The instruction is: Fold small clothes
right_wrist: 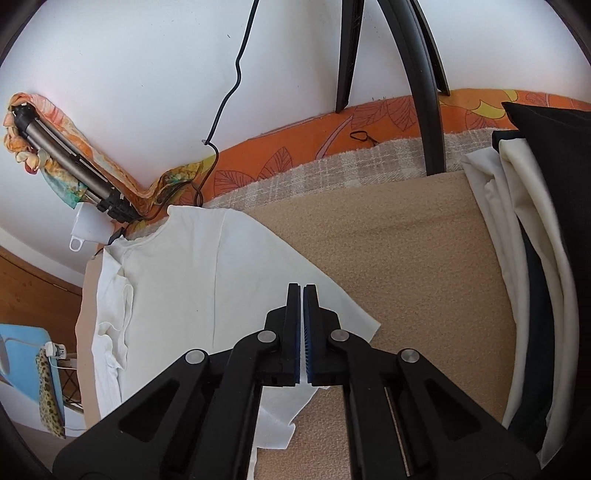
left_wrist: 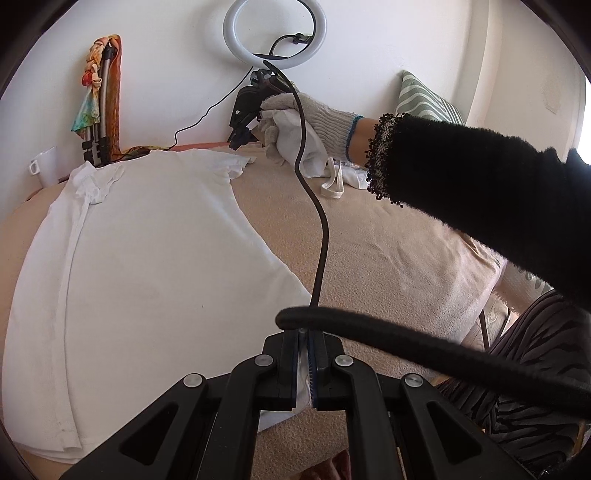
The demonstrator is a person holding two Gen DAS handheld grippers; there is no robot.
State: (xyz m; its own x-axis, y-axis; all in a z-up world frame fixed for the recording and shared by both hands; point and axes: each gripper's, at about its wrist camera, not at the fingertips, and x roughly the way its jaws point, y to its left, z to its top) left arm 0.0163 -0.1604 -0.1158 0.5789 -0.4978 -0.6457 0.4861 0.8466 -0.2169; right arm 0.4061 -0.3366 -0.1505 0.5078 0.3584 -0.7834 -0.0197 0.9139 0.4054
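Note:
A small white polo shirt lies flat on the beige blanket, collar toward the wall. My left gripper is shut on the shirt's bottom hem corner; white cloth shows between its pads. In the left wrist view the gloved right hand holds the right gripper down at the shirt's sleeve by the wall. In the right wrist view my right gripper is shut on the shirt, with white cloth between the blue pads, folded cloth under it.
A white mug and a tripod wrapped in a bright scarf stand at the wall. A ring light is behind. Folded white and dark clothes lie at the right. A black cable hangs across the left view.

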